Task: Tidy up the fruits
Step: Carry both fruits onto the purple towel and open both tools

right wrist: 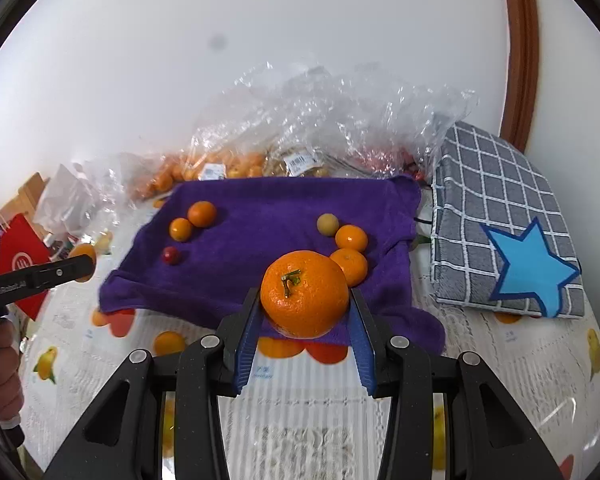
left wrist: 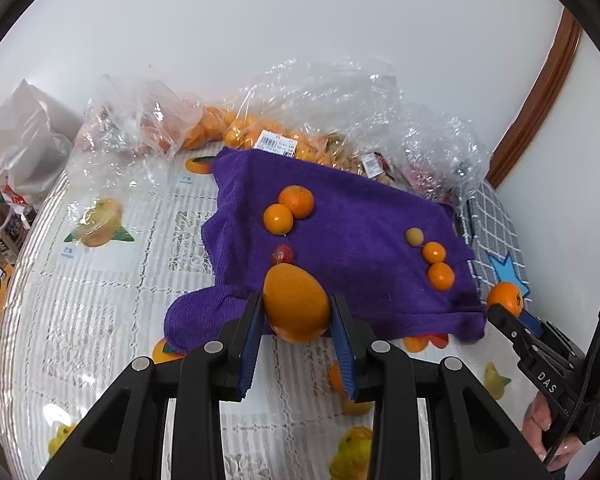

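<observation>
My left gripper is shut on a smooth egg-shaped orange fruit, held above the near edge of a purple towel. My right gripper is shut on a large mandarin with a green stem, also held over the towel's near edge. On the towel lie two oranges at the left, a small red fruit below them, and at the right a pale yellow-green fruit with two small oranges in a row.
Crinkled clear plastic bags of oranges and other fruit lie behind the towel by the wall. A grey checked cloth with a blue star lies right of the towel. Bottles and a white bag stand at the far left.
</observation>
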